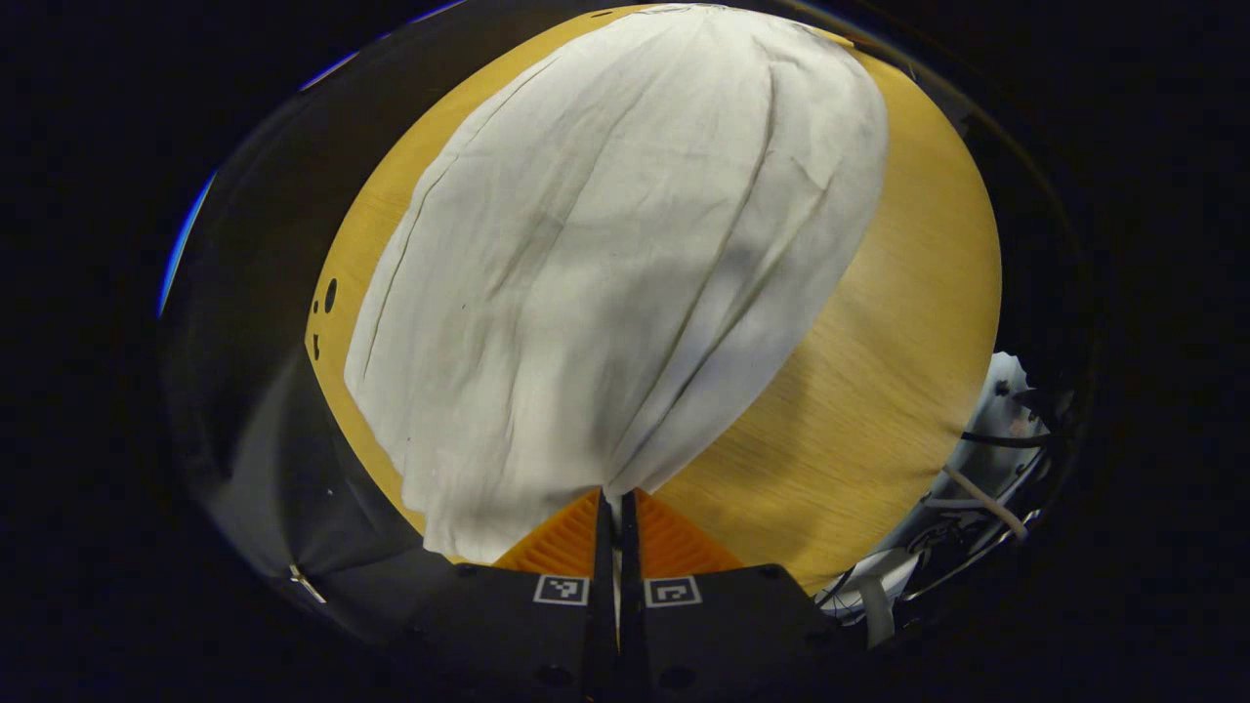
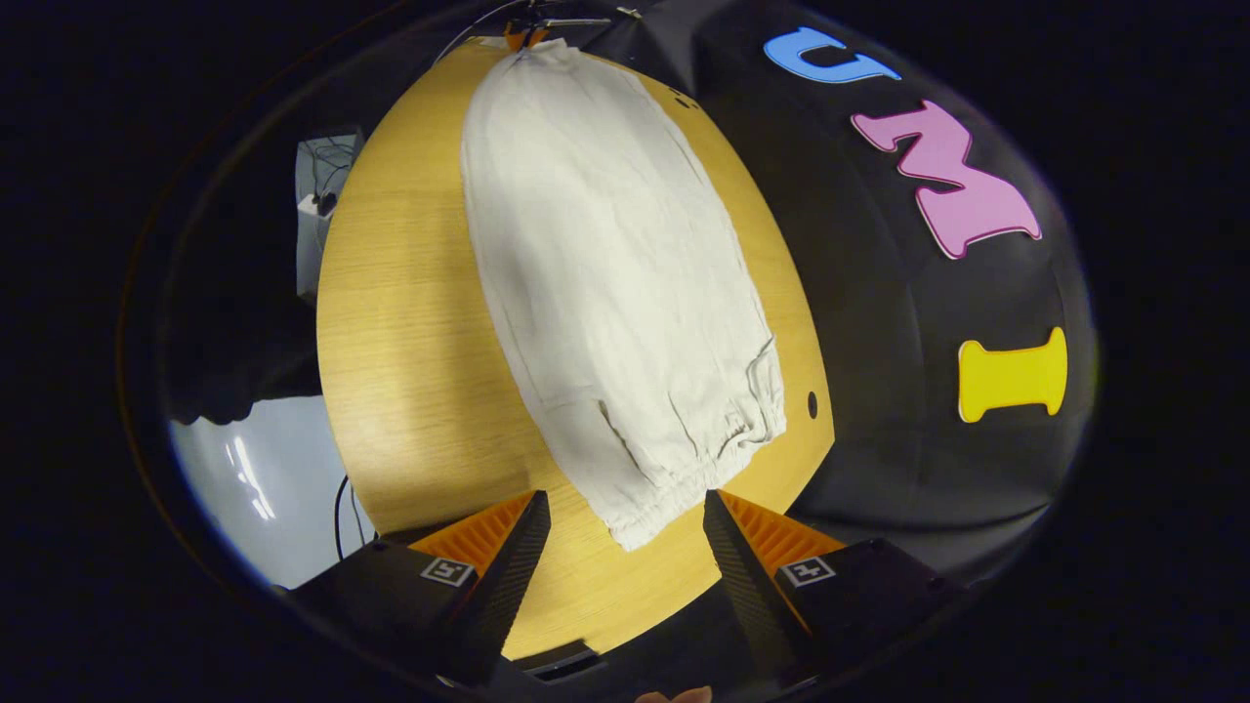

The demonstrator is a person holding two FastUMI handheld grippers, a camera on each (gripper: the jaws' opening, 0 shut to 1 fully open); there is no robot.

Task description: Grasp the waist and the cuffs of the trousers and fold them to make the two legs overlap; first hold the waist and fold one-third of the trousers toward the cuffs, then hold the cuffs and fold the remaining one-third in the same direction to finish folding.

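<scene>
Cream trousers [image 1: 605,273] lie lengthwise on the wooden table [image 1: 879,391], legs overlapped. My left gripper [image 1: 613,500] is shut on the near corner of the cuff end, and the cloth rises in a peak into its fingers. In the right gripper view the trousers [image 2: 615,283] run away from me, with the gathered elastic waist [image 2: 703,459] nearest. My right gripper [image 2: 625,500] is open just over the waist's near corner, one finger on each side, not touching the cloth. The left gripper [image 2: 525,37] shows small at the far end, holding the cuffs.
The table [image 2: 410,342] has small dark holes [image 2: 812,403] near the edge by the black booth wall. A white box with cables [image 2: 314,205] stands past the other edge. Cables and white gear [image 1: 986,469] lie beside the table in the left gripper view.
</scene>
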